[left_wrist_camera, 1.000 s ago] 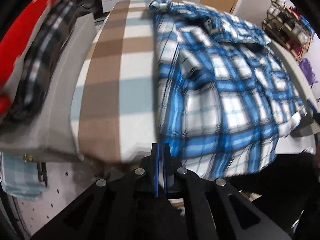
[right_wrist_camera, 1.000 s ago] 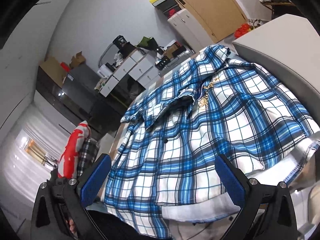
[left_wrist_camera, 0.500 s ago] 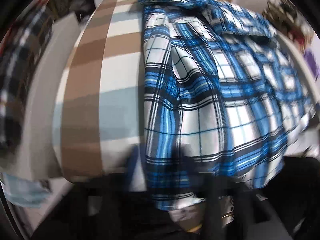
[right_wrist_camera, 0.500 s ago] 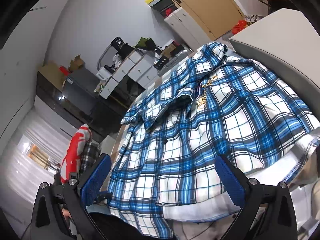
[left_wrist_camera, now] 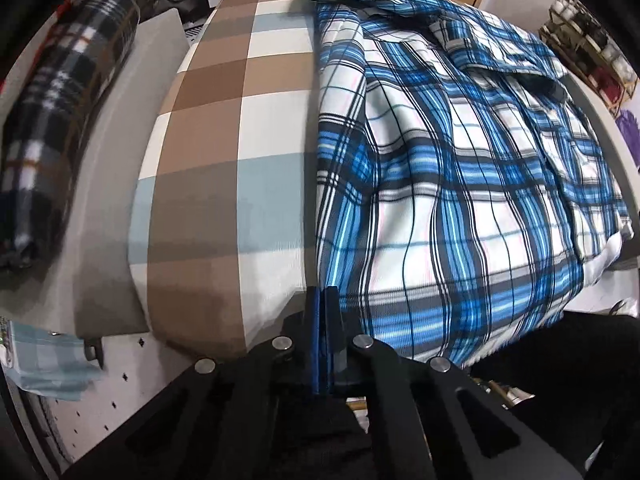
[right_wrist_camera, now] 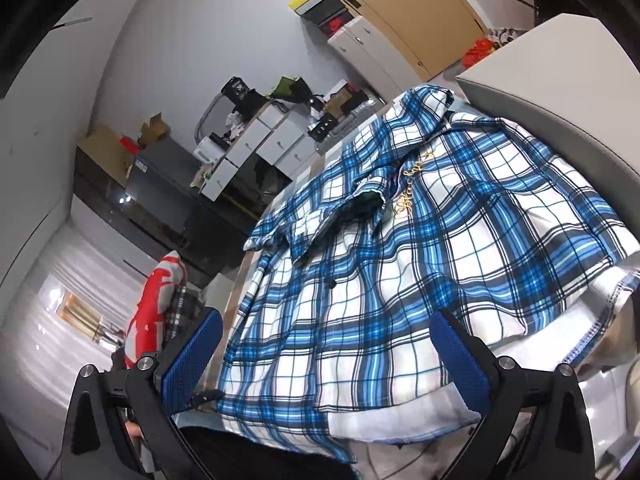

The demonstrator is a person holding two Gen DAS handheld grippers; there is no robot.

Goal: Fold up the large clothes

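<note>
Lying flat on the brown, white and pale-blue checked cloth (left_wrist_camera: 224, 128) over the worktop: blue-and-white plaid button shirt (left_wrist_camera: 460, 184), collar at the far end, hem hanging over the near edge, long axis running away from the cameras. Resting left of it, a rolled dark tartan blanket (left_wrist_camera: 60, 92). Left hand-held gripper (left_wrist_camera: 322, 300) now sitting sharp and closed, empty, just beside the hem's left corner, unlike half a second ago. Right hand-held gripper (right_wrist_camera: 324, 344) gaping wide, holding nothing.

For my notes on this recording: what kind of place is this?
Probably a lived-in home room used for laundry: a blue plaid shirt lies on a checked padded surface, with white drawer units and cluttered storage behind.
</note>
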